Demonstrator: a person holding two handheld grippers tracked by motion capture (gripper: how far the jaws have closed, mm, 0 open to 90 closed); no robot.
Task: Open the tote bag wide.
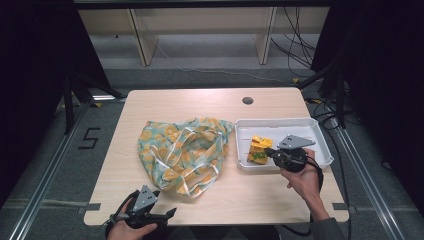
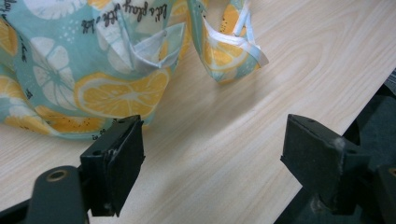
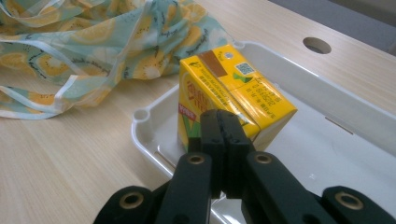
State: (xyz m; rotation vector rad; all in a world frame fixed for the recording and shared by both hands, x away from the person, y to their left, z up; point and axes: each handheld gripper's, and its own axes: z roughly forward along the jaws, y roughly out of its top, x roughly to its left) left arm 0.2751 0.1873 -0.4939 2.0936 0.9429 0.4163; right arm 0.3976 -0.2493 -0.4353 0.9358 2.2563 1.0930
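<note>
A crumpled cloth bag [image 1: 182, 152] with a lemon print on teal lies in the middle of the table. To its right, a white tray [image 1: 300, 131] holds yellow drink cartons [image 1: 260, 150], apparently two side by side. My right gripper [image 1: 270, 152] is over the tray's front left part. In the right gripper view it [image 3: 224, 128] is shut with nothing in it, its tips just in front of the cartons [image 3: 243, 88]. My left gripper [image 1: 167, 214] rests at the table's front edge, below the bag. It [image 2: 212, 158] stands wide open over bare wood, with the bag [image 2: 93, 70] beyond its left jaw.
A round cable hole [image 1: 247, 100] sits near the table's far edge. The bag's white-trimmed handles [image 2: 233, 42] lie loose toward the front. Bare wood shows left of the bag and along the front. Cables trail on the floor at the back right.
</note>
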